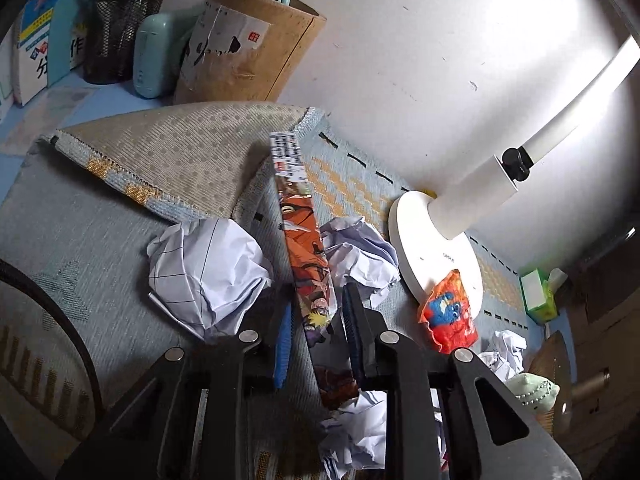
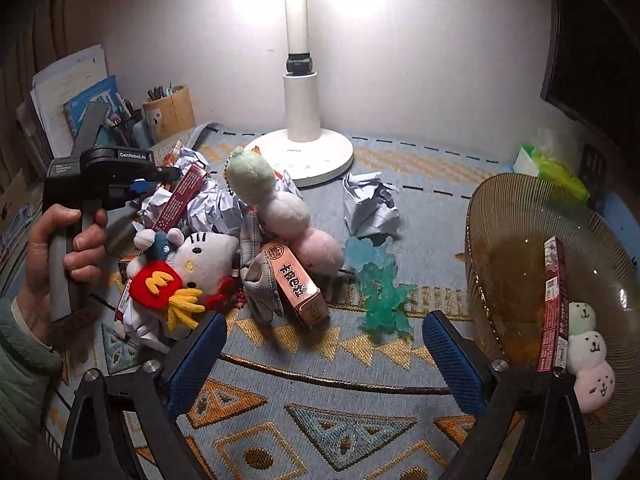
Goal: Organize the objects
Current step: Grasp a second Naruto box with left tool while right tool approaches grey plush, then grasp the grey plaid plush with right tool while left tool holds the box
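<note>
Left gripper (image 1: 316, 344) sits clenched on long flat illustrated box (image 1: 302, 248), its long axis running straight ahead from the fingers, while right gripper (image 2: 324, 356) hangs released, farther off.

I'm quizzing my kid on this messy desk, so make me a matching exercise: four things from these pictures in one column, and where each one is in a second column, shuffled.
Things:
1. long picture box
2. three-bear plush
3. Hello Kitty plush
4. bamboo pen holder

Places:
A. in the brown glass bowl
B. at the back of the desk, against the wall
C. between the left tongs
D. lying in the pile on the patterned mat

Pairs: 1-C, 2-A, 3-D, 4-B
</note>
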`<action>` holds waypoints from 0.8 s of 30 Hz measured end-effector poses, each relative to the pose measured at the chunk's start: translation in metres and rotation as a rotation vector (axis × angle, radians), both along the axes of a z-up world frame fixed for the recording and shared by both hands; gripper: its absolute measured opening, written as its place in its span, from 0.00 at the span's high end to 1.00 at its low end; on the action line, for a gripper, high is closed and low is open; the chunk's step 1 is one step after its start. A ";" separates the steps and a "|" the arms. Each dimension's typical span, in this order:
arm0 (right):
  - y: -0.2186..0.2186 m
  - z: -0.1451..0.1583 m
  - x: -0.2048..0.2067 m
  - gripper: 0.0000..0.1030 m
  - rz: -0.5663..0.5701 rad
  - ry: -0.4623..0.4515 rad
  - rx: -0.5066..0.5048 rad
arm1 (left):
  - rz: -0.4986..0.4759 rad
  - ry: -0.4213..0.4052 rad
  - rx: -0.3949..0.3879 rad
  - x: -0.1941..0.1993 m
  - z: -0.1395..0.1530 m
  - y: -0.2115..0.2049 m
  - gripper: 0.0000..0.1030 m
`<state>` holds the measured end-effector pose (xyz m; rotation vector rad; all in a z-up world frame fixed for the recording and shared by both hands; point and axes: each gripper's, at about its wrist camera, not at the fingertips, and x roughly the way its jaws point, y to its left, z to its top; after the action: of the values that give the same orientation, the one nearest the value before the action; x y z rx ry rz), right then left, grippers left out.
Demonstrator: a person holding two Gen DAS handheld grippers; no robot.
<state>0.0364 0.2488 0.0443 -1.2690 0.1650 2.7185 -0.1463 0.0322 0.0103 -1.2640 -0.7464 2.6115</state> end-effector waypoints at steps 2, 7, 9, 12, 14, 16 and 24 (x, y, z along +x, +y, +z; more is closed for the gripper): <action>0.004 -0.006 -0.008 0.29 0.011 -0.039 -0.036 | -0.029 0.037 0.004 0.009 0.011 -0.002 0.85; 0.005 -0.013 -0.017 0.41 0.065 -0.086 -0.043 | -0.102 0.118 0.007 0.047 0.042 -0.007 0.86; 0.003 -0.015 -0.022 0.46 0.084 -0.099 -0.027 | -0.120 0.135 -0.010 0.063 0.050 -0.009 0.86; -0.006 -0.017 -0.035 0.54 0.149 -0.098 0.032 | -0.136 0.127 -0.016 0.078 0.052 -0.015 0.86; -0.012 -0.021 -0.045 0.62 0.176 -0.118 0.075 | -0.145 0.115 0.000 0.087 0.051 -0.021 0.86; -0.016 -0.020 -0.049 0.68 0.191 -0.122 0.086 | -0.151 0.110 0.006 0.101 0.050 -0.029 0.86; 0.000 -0.011 0.000 0.76 0.139 -0.230 -0.341 | -0.161 0.099 -0.040 0.155 0.051 -0.035 0.86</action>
<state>0.0369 0.2485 0.0329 -1.7316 0.5532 2.7090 0.0092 -0.0030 0.0611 -1.1433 -0.5543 2.5484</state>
